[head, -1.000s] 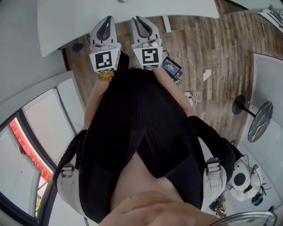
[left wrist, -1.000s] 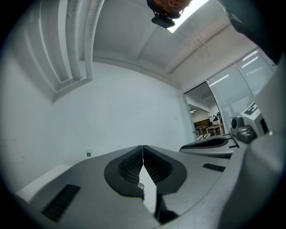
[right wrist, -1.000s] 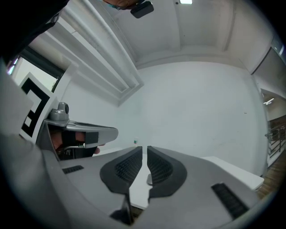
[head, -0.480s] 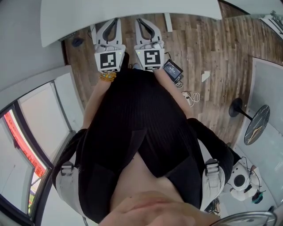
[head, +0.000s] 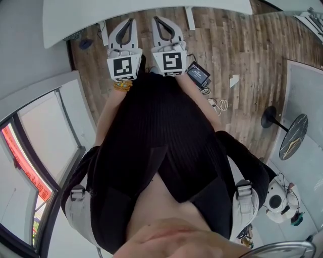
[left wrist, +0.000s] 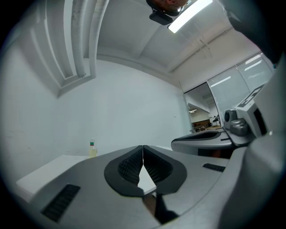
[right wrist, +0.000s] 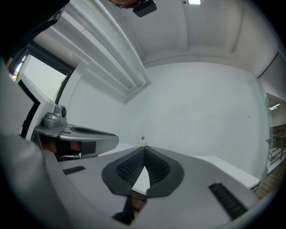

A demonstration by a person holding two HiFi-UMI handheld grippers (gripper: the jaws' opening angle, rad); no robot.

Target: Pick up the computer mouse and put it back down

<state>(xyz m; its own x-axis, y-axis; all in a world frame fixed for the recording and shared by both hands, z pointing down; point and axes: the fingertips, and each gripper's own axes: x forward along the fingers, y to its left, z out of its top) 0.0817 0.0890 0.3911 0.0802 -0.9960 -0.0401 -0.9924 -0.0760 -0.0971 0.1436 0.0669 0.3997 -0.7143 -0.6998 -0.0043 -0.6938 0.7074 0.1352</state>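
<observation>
No computer mouse shows in any view. In the head view both grippers are held out level in front of a black garment, side by side, their tips at the near edge of a white table (head: 151, 7). The left gripper (head: 130, 21) is shut with its ribbed pads meeting and nothing between them; its own view shows the left gripper (left wrist: 143, 148) the same way. The right gripper (head: 155, 20) is shut and empty too, and in its own view the right gripper (right wrist: 144, 149) has its pads pressed together. Each carries a marker cube (head: 123, 66).
A small bottle (left wrist: 92, 150) stands far off on the white table (left wrist: 40, 172) by a plain wall. On the wooden floor lie a black device (head: 197, 75), a white adapter with its cord (head: 218, 106) and a round-based stand (head: 270, 117). A glass partition runs at the left.
The white table has slid toward the top of the head view. The grippers' tips, which lay over it, now sit at its near edge. Both pairs of jaws stay together.
</observation>
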